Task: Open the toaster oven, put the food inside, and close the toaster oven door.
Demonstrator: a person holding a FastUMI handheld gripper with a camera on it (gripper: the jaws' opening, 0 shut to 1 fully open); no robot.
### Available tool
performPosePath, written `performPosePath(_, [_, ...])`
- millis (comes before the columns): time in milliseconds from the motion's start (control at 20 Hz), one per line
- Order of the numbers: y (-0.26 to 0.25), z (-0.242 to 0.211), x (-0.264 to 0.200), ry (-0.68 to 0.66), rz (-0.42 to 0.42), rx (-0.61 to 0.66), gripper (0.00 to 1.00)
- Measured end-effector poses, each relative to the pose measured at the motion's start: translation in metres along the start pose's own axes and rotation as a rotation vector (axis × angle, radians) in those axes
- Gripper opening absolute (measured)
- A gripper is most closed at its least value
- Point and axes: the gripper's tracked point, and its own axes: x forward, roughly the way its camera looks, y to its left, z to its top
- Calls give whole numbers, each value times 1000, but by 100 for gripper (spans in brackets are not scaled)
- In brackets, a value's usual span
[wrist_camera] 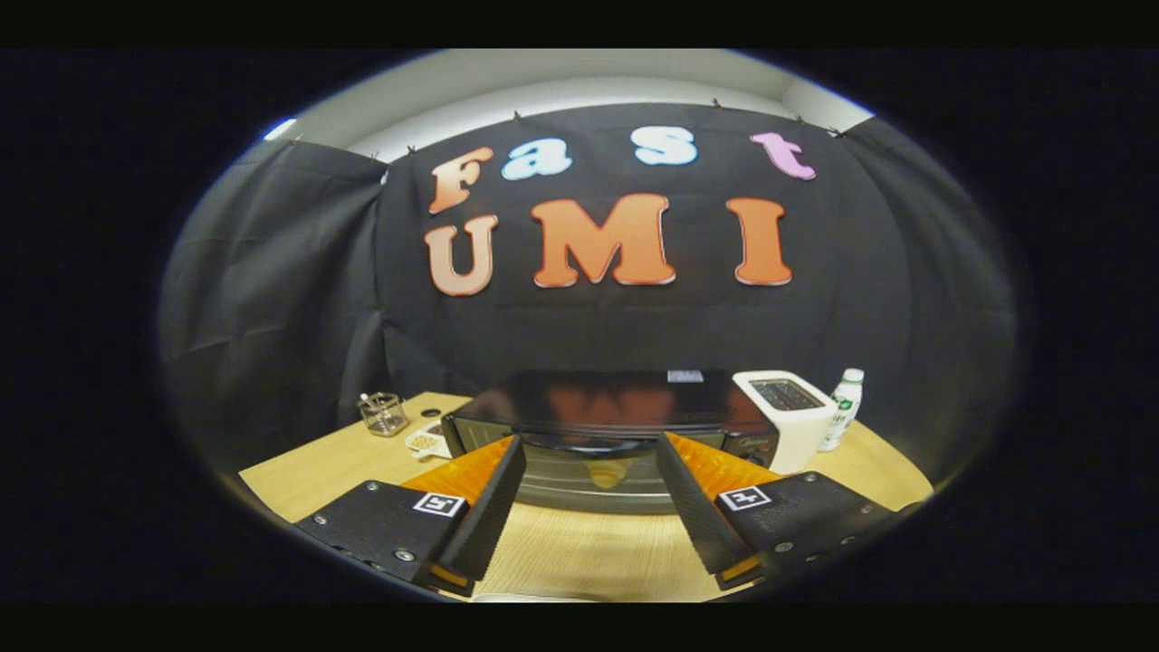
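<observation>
Gripper view: glossy black toaster oven (598, 412), door shut, beyond gripper's (589, 448) parted jaws

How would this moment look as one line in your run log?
gripper: open, empty | toaster oven: just ahead, door closed | white toaster, bottle: beside oven | stage: approaching door

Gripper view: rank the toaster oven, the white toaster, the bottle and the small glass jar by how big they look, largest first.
1. Toaster oven, just ahead of the open gripper.
2. White toaster.
3. Bottle.
4. Glass jar.

The bottle and the jar look close in size and stand at different depths, so their order is unsure.
</observation>
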Motion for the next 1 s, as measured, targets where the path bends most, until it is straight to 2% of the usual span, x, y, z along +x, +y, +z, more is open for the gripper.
performPosePath(300, [-14, 76, -67, -165, -2, -19, 88])
performPosePath(400, [-20, 84, -86, -171, -11, -19, 89])
performPosePath(600, [-16, 105, -123, -228, 26, -9, 94])
performPosePath(750, [-22, 116, -146, -283, 8, -14, 96])
performPosePath(1000, [-24, 111, -176, -279, -3, 7, 97])
